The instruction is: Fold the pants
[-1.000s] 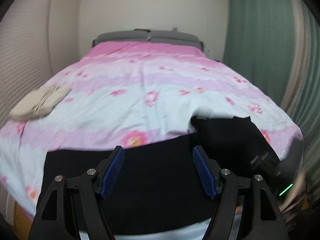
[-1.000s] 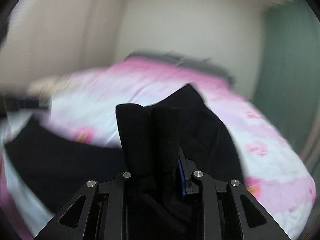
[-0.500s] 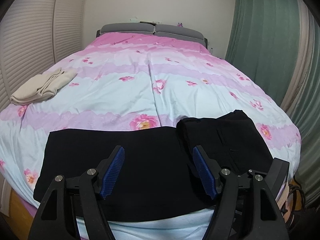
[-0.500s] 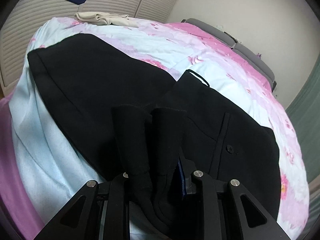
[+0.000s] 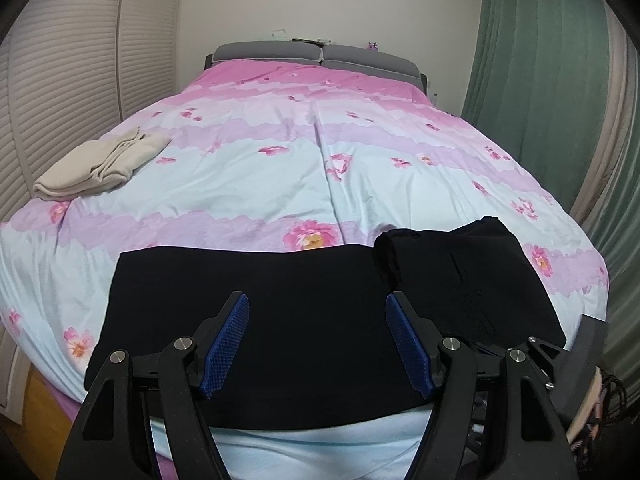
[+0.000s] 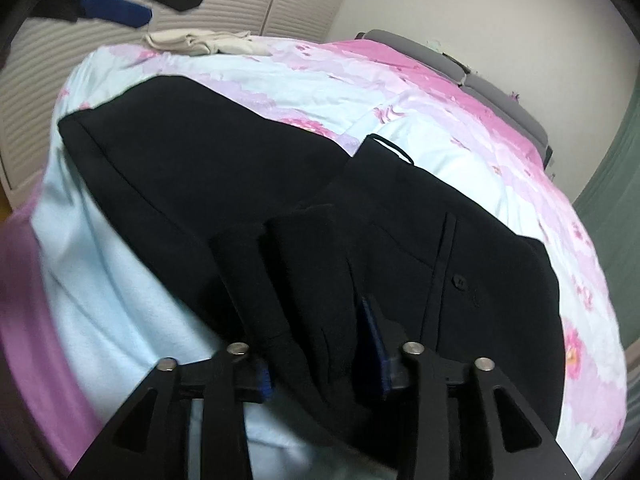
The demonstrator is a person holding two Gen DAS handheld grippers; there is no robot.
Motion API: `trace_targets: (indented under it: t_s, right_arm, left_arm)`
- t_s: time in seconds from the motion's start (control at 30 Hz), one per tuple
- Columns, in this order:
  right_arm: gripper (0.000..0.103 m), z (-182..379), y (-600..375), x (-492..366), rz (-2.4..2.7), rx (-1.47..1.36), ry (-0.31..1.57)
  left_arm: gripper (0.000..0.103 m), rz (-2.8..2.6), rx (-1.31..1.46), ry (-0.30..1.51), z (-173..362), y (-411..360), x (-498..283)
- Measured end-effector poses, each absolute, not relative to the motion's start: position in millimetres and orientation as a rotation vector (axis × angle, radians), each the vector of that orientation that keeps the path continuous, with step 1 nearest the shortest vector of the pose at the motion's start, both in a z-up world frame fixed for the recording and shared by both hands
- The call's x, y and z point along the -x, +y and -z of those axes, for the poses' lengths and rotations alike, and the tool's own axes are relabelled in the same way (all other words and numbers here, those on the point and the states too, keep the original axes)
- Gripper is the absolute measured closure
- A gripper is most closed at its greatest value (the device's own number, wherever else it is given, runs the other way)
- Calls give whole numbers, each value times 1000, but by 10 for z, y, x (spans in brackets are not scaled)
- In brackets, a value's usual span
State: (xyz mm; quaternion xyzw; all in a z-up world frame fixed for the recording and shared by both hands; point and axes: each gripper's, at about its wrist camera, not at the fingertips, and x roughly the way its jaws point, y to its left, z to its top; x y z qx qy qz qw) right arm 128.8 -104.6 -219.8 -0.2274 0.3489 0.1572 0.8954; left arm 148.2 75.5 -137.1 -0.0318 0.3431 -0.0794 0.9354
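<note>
Floral bed (image 5: 280,168), black pants (image 5: 304,320) along near edge, left gripper (image 5: 318,340) wide, empty, right gripper (image 6: 320,344) jaws opening around pants fold.

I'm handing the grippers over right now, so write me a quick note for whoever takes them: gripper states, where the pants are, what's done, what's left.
Left gripper: open, empty, hovering above the leg section of the black pants.
Right gripper: jaws opening, a bunched fold of pants fabric between them at the waist end.
Pants: lying across the near edge of the bed, legs toward the left, waist end with the button doubled over on the right.
Beige folded garment: far left of the bed, apart from the pants.
Done: pants laid out, waist end brought over.
Left: free the fold, smooth it, probably fold the legs across.
</note>
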Motion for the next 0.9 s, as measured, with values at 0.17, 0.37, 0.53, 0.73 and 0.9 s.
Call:
trace_targets:
  t_s: [0.17,0.37,0.53,0.73,0.9]
  right_arm:
    - [49,2101,-998,-1091,-394,423,705]
    - [46,1854,-1132,-1012,-516,180,680]
    - [39,1753,-1057,-1071,-484,152,641]
    - [28,1666,-457,-1105,-488,216,564]
    - [28,1668,332,-1071,-531,326,508]
  left_arm:
    - [33,153,72,710,1391,850,-1439]
    - [33,141,70,707,1372,967,-1383]
    - [33,92,89,706,1323,1263,-1293]
    - [33,-16,72,696,1297,1811,-1064]
    - [32,-101,118,723,1431,2363,-927]
